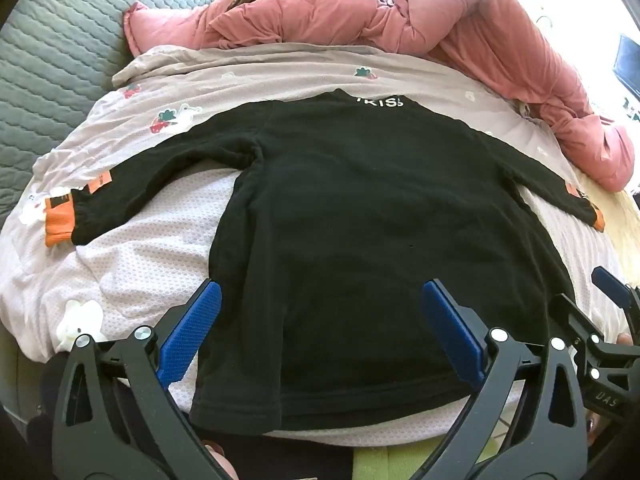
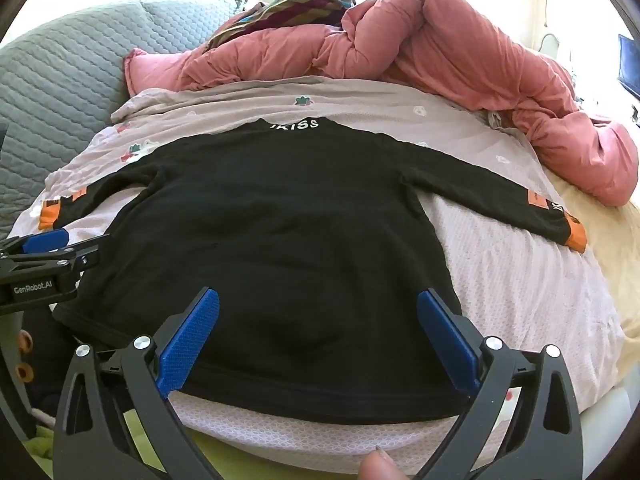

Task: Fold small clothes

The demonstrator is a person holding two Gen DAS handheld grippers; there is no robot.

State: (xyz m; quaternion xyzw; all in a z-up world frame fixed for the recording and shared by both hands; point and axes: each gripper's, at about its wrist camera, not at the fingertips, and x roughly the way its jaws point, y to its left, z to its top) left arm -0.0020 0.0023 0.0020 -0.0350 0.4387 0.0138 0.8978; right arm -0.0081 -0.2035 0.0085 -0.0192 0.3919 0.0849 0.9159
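A small black long-sleeved top (image 1: 360, 216) (image 2: 280, 232) lies flat on the bed, collar with white letters at the far side, both sleeves spread out, with orange cuffs (image 1: 60, 222) (image 2: 576, 236). My left gripper (image 1: 320, 292) hovers open over the top's near left part, blue pads (image 1: 192, 328) wide apart with nothing pinched. Over the near hem my right gripper (image 2: 318, 300) is open too, its blue pads (image 2: 448, 340) straddling the cloth without pressing it. Each gripper shows at the edge of the other's view, the right one (image 1: 612, 284) and the left one (image 2: 44, 240).
A pale pink printed sheet (image 1: 160, 264) (image 2: 500, 272) covers the bed. A bunched pink duvet (image 1: 480, 28) (image 2: 460, 52) lies along the far and right side, with striped fabric (image 2: 300, 4) behind it. A grey quilted cover (image 1: 52, 52) lies at the left. A fingertip (image 2: 380, 468) shows at the bottom.
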